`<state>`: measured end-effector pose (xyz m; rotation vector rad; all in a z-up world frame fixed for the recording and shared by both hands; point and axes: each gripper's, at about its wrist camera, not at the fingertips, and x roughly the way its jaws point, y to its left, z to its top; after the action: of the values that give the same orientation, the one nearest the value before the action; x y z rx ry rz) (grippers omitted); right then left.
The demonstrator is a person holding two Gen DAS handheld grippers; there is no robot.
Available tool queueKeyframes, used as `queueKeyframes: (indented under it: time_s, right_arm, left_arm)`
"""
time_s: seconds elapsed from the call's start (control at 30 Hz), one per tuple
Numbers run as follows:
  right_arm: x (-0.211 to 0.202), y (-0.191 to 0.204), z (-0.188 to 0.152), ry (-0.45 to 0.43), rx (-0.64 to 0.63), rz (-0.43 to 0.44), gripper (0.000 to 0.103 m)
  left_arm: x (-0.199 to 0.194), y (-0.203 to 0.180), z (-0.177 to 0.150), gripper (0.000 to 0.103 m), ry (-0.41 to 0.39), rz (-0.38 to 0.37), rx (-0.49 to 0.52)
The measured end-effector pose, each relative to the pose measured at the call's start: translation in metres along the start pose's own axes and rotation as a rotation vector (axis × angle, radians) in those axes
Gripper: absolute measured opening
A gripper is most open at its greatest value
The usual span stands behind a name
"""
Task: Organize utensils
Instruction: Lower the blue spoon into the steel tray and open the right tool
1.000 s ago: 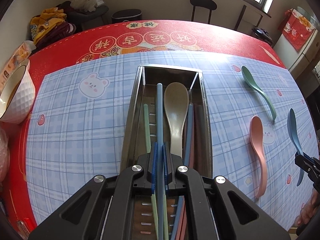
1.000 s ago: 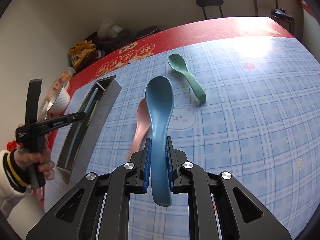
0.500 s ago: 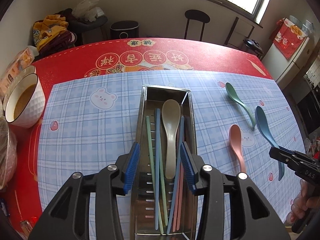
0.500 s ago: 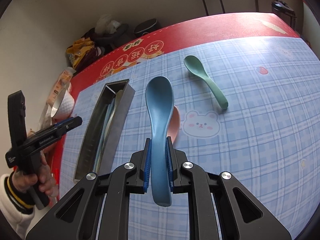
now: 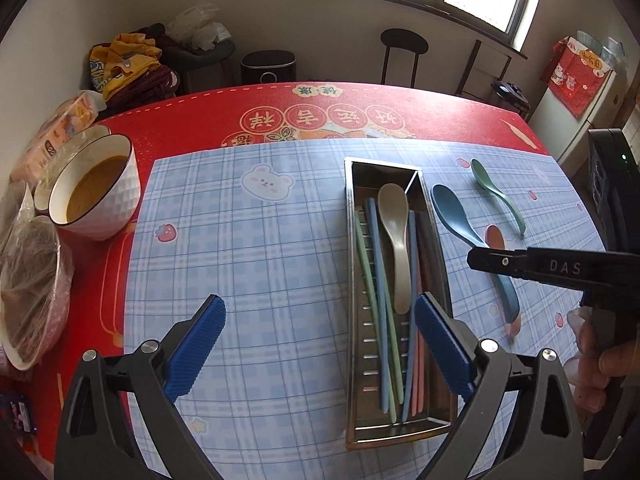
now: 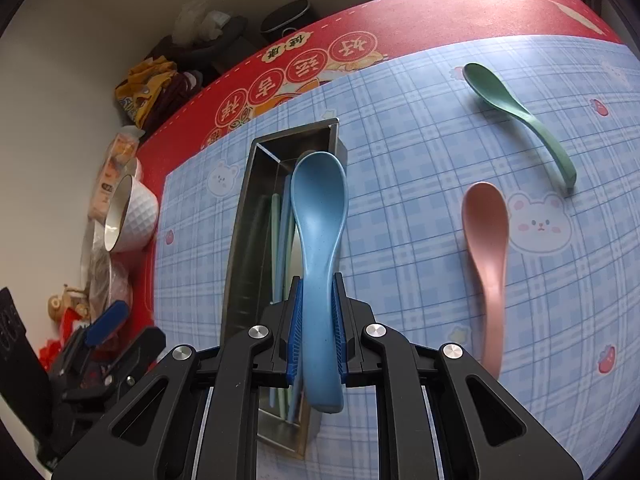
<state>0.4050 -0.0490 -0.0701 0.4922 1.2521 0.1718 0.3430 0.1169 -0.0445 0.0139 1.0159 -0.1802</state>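
1. Nearest the left wrist camera, the left gripper stands spread wide with nothing between its blue pads; its jaws have just been opening. It hovers over the near end of the metal tray, its right pad above the tray's near right part and its left pad over the checked mat.
2. The tray lies lengthwise on the mat, near end toward the camera. It already holds several chopsticks in green, blue and pink, and one beige spoon with its bowl at the far end. That part of the sorting looks done.
3. The right gripper is pressed together on the handle of the blue spoon, pinching it between both pads. In the right wrist view the spoon's bowl points away and hangs over the tray's right wall, so it is carried, not yet laid down. Judging from this, placing it in the tray is the step in hand.
4. To the right of the tray, the pink spoon lies flat on the mat, untouched, well apart from the tray.
5. Farther right and farther off, the green spoon also rests on the mat.
6. Judged overall, the task seems more than half finished: one spoon is in transit and two spoons are left to collect.
7. At the far left, a white bowl of brown liquid stands on the red tablecloth, apart from the work.
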Motion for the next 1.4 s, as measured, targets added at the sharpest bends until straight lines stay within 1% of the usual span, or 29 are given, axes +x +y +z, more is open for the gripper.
queueKeyframes:
  time_s: [0.1, 0.4, 0.57, 0.73, 0.9, 1.0, 1.17, 1.3, 1.4]
  right_arm:
    - [0.012, 0.007, 0.003, 0.013, 0.047, -0.010, 0.014]
    - [0.035, 0.018, 0.014, 0.017, 0.130, -0.039, 0.014]
    - [0.040, 0.021, 0.018, 0.021, 0.129, -0.057, 0.014]
    - [0.042, 0.020, 0.019, 0.036, 0.113, -0.038, 0.016]
    - [0.034, 0.017, 0.014, 0.028, 0.089, -0.013, 0.016]
    - [0.022, 0.012, 0.009, 0.003, 0.069, -0.001, 0.016]
    - [-0.005, -0.002, 0.001, -0.064, -0.017, -0.028, 0.016]
    - [-0.028, -0.021, -0.010, -0.087, -0.090, -0.020, 0.016]
    - [-0.050, -0.038, -0.019, -0.127, -0.161, -0.056, 0.016]
  left_arm:
    - [-0.004, 0.013, -0.007, 0.094, 0.002, 0.032, -0.012]
    - [-0.026, 0.036, -0.017, 0.094, -0.034, 0.019, -0.059]
    - [-0.031, 0.042, -0.022, 0.094, -0.046, 0.023, -0.081]
    - [-0.031, 0.039, -0.024, 0.094, -0.042, 0.018, -0.092]
    - [-0.030, 0.028, -0.025, 0.094, -0.039, 0.013, -0.070]
    - [-0.030, 0.019, -0.024, 0.094, -0.040, 0.006, -0.060]
    - [-0.030, -0.001, -0.019, 0.094, -0.045, -0.015, -0.036]
    - [-0.029, -0.024, -0.014, 0.094, -0.057, -0.043, 0.000]
    - [-0.028, -0.044, -0.009, 0.094, -0.066, -0.066, 0.023]
